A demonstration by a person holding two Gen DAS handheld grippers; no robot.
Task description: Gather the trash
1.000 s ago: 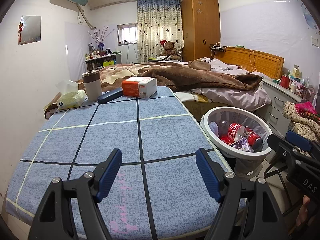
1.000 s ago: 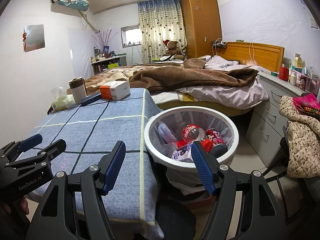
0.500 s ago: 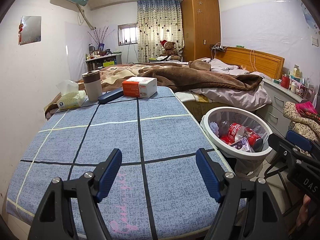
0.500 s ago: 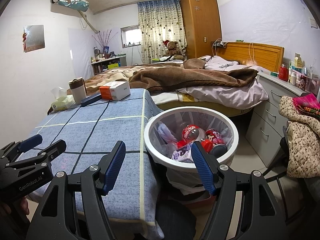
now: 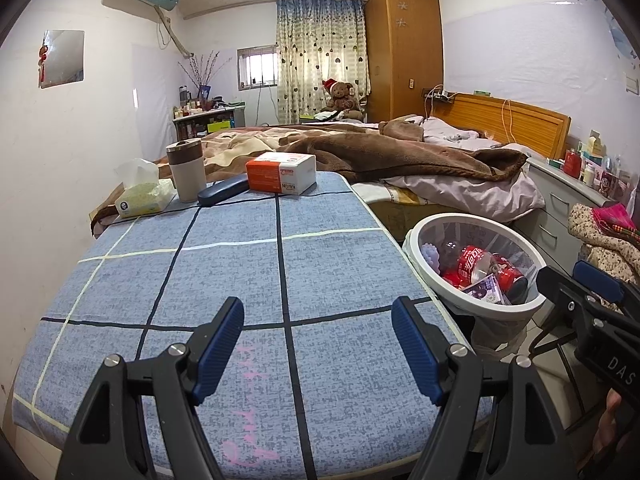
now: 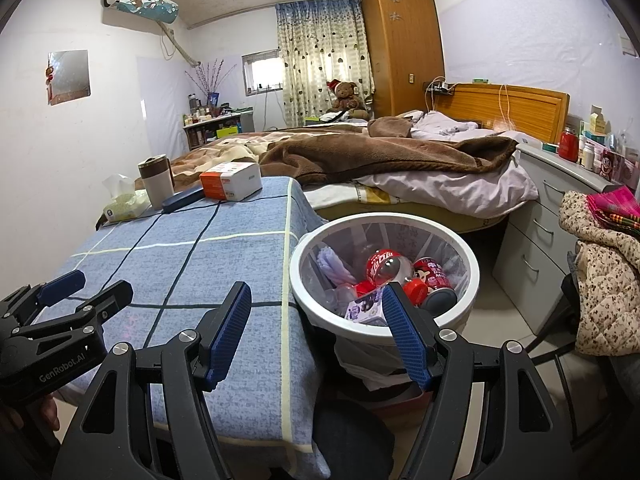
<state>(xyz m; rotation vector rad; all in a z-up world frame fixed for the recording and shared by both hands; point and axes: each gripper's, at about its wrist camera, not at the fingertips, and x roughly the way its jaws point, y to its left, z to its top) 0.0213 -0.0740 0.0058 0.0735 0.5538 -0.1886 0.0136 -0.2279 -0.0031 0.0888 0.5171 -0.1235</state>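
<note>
A white trash bin (image 6: 384, 224) stands on the floor right of the table; it also shows in the left wrist view (image 5: 476, 224). It holds red cans (image 6: 434, 276), a red-labelled bottle (image 6: 384, 266), a purple carton (image 6: 366, 308) and purple wrapping. My left gripper (image 5: 318, 348) is open and empty above the near end of the blue checked tablecloth (image 5: 240, 280). My right gripper (image 6: 316, 334) is open and empty, held over the table's right edge and the bin's near rim.
At the table's far end stand a tissue pack (image 5: 142, 196), a tumbler (image 5: 186, 170), a dark case (image 5: 222, 192) and an orange and white box (image 5: 280, 172). A bed with a brown blanket (image 5: 400, 152) lies beyond. Grey drawers (image 6: 548, 216) stand right.
</note>
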